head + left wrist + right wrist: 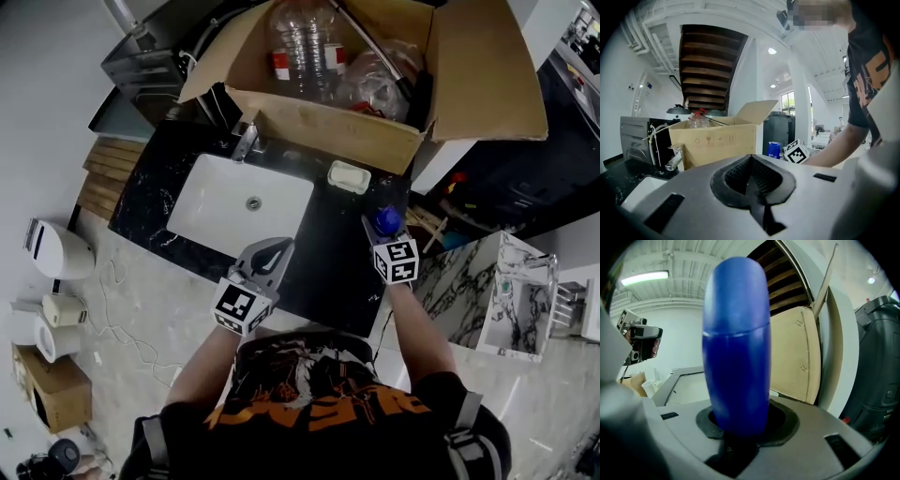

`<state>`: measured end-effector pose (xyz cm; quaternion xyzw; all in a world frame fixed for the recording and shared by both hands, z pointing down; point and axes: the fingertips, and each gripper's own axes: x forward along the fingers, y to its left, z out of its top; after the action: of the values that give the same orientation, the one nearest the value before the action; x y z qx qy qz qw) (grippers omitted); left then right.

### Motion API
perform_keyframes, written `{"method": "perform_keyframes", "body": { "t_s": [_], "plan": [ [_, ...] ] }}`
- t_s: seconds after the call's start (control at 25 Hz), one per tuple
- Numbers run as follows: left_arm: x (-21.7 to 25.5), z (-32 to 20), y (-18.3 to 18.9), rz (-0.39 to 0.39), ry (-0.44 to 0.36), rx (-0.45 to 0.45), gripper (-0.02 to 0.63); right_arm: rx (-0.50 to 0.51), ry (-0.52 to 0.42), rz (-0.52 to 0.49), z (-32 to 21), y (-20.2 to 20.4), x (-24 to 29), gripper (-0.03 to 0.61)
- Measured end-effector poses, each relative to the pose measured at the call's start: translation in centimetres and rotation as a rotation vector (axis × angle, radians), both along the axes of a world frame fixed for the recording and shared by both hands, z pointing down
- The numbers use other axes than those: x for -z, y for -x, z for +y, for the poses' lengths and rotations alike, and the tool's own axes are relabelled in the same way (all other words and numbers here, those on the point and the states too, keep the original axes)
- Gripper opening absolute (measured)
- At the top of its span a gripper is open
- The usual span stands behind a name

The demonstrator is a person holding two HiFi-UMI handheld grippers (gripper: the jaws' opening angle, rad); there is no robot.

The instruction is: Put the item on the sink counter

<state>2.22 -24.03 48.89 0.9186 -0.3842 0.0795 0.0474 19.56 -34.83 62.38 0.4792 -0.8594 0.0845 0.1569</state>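
Blue bottle [736, 348] gripped upright in right tongs [382, 232], arm [417, 323] outstretched, seemingly above counter [328, 267]; left tongs [752, 183] closed, empty.

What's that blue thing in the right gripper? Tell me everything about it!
The blue bottle is smooth, plastic-looking, with a rounded top and a thin seam like a cap's edge. It stands upright, its lower part clamped between the right gripper's jaws. It's at the black counter's right end, near the cardboard box; whether it touches the counter isn't clear.
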Motion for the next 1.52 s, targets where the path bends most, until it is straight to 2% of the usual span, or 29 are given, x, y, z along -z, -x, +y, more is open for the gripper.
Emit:
{"method": "perform_keyframes", "body": {
  "t_s": [0.28,0.48,0.8,0.84,0.88,0.92,1.28,1.52],
  "plan": [
    [-2.8,-0.5,-1.9,-0.022,0.070,-0.042,0.015,-0.004,0.032,0.015,-0.4,0.1,-1.7,0.147],
    [-2.7,-0.1,-2.5,-0.027,0.070,-0.068,0.015,-0.007,0.053,0.028,-0.4,0.0,-2.8,0.147],
    [-2.7,-0.2,-2.2,-0.018,0.077,-0.061,0.015,0.000,0.019,0.033,-0.8,0.4,-2.6,0.153],
    [-2.7,-0.2,-2.2,-0.017,0.076,-0.061,0.015,0.002,-0.002,0.030,-0.8,0.5,-2.3,0.186],
    [-2.6,-0.2,-2.2,-0.016,0.075,-0.061,0.015,0.004,-0.023,0.024,-0.9,0.6,-1.9,0.300],
    [-2.6,-0.2,-2.2,-0.013,0.075,-0.061,0.015,0.007,-0.039,0.018,-0.9,0.8,-1.4,0.342],
    [-2.3,-0.4,-2.4,0.011,0.076,-0.074,0.015,0.011,-0.064,0.010,-0.9,0.5,0.5,0.347],
    [-1.6,-0.4,-2.6,0.028,0.066,-0.088,0.015,0.015,-0.180,0.001,0.3,0.3,5.5,0.341]
  ]
}}
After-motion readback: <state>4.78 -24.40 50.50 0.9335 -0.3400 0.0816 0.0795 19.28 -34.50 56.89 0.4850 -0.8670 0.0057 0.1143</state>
